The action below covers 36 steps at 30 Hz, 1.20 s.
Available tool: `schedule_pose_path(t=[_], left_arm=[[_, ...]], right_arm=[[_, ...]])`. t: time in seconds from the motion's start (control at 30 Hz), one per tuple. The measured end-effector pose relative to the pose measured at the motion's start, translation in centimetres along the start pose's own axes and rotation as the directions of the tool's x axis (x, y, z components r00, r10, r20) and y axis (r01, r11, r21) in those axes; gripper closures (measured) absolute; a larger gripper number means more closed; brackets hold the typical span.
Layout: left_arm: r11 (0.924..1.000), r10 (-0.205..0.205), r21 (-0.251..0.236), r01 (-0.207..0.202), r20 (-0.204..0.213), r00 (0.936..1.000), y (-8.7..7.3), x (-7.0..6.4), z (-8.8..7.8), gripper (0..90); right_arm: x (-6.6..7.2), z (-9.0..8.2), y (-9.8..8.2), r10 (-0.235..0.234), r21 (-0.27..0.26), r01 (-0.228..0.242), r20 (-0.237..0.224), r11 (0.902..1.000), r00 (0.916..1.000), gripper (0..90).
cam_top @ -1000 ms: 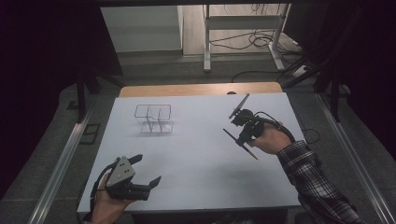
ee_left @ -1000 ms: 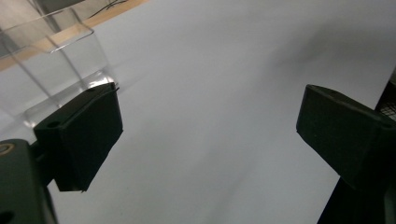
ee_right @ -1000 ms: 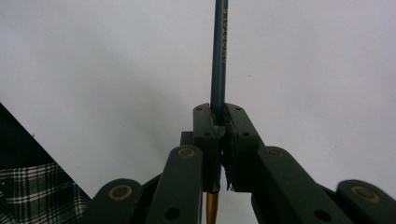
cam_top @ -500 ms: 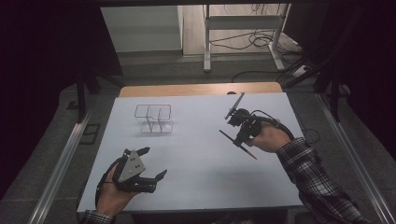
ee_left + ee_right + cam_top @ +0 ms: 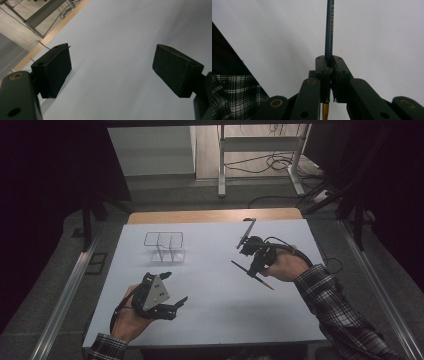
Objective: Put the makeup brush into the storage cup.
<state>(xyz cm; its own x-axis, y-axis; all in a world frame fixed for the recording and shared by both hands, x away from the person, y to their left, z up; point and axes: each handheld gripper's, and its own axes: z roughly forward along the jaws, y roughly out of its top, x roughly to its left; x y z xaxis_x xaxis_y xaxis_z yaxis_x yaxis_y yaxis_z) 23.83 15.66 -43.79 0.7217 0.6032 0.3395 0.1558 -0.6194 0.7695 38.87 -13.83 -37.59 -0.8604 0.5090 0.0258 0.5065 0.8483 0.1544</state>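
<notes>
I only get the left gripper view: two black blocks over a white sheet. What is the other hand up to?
Observer: The right gripper is shut on a dark pencil, which sticks out past its jaws.
Operator: Is anything standing on the table?
Observer: Yes, a small wire rack stands on the white sheet, toward the far side.
Operator: How close is my gripper to it?
Observer: In the high view the left gripper sits on the near side of the rack, clearly apart from it. It is open with nothing between the jaws, which have just been closing a little.
</notes>
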Motion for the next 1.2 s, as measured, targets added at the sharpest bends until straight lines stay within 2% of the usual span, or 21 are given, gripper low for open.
schedule_pose_path(t=[0.2, 0.33, 0.53, 0.63, 0.83, 0.87, 0.97, 1.07, 1.1, 1.13, 1.17, 1.2], left_arm=[[0.9991, 0.041, -0.015, -0.041, 0.035, 0.9985, 1.0, 0.0, 1.2, 18.6], [0.9974, 0.071, -0.015, -0.071, 0.031, 0.9969, 1.5, -0.1, 1.9, 20.3], [0.9912, 0.132, -0.011, -0.132, 0.029, 0.9908, 2.3, -0.4, 3.0, 25.4], [0.9856, 0.169, 0.003, -0.169, 0.016, 0.9855, 2.6, -0.7, 3.5, 28.7], [0.9709, 0.239, 0.025, -0.238, -0.015, 0.971, 2.9, -1.3, 4.3, 32.8], [0.9656, 0.259, 0.028, -0.258, -0.018, 0.9657, 3.0, -1.4, 4.5, 34.1], [0.9553, 0.294, 0.036, -0.293, -0.022, 0.9554, 3.2, -1.8, 5.0, 37.2], [0.948, 0.317, 0.035, -0.316, -0.022, 0.9482, 3.4, -2.1, 5.5, 40.2], [0.9489, 0.315, 0.028, -0.314, -0.025, 0.9488, 3.4, -2.2, 5.6, 41.2], [0.9448, 0.327, 0.031, -0.326, -0.024, 0.9447, 3.5, -2.3, 5.7, 42.3], [0.946, 0.324, 0.022, -0.323, -0.027, 0.9457, 3.6, -2.4, 5.8, 43.3], [0.9416, 0.336, 0.026, -0.336, -0.025, 0.9414, 3.6, -2.4, 5.8, 44.3]], right_arm=[[0.4, 0.0, 0.3, -0.019, 0.012, 0.019, -0.003, 0.9997, 0.9998, 84.2], [0.7, -0.1, 0.5, -0.043, 0.023, 0.043, -0.006, 0.9988, 0.9991, 84.2], [1.1, -0.3, 0.9, -0.062, 0.037, 0.062, -0.012, 0.9974, 0.998, 84.3], [1.3, -0.3, 1.1, -0.073, 0.04, 0.074, -0.016, 0.9965, 0.9972, 84.3], [1.7, -0.2, 1.4, -0.094, 0.056, 0.095, -0.025, 0.9939, 0.9952, 84.3], [1.8, -0.2, 1.5, -0.095, 0.059, 0.097, -0.026, 0.9936, 0.9951, 84.3], [2.0, -0.1, 1.7, -0.105, 0.069, 0.107, -0.037, 0.9919, 0.9938, 84.3], [2.2, -0.1, 1.9, -0.113, 0.075, 0.116, -0.044, 0.9904, 0.9926, 84.3], [2.2, 0.0, 1.9, -0.12, 0.078, 0.124, -0.048, 0.9892, 0.9916, 84.3], [2.4, 0.0, 2.0, -0.119, 0.082, 0.123, -0.047, 0.9891, 0.9918, 84.2], [2.5, 0.0, 2.1, -0.12, 0.085, 0.124, -0.052, 0.9887, 0.9915, 84.3], [2.5, 0.0, 2.2, -0.126, 0.088, 0.131, -0.059, 0.9875, 0.9903, 84.2]])
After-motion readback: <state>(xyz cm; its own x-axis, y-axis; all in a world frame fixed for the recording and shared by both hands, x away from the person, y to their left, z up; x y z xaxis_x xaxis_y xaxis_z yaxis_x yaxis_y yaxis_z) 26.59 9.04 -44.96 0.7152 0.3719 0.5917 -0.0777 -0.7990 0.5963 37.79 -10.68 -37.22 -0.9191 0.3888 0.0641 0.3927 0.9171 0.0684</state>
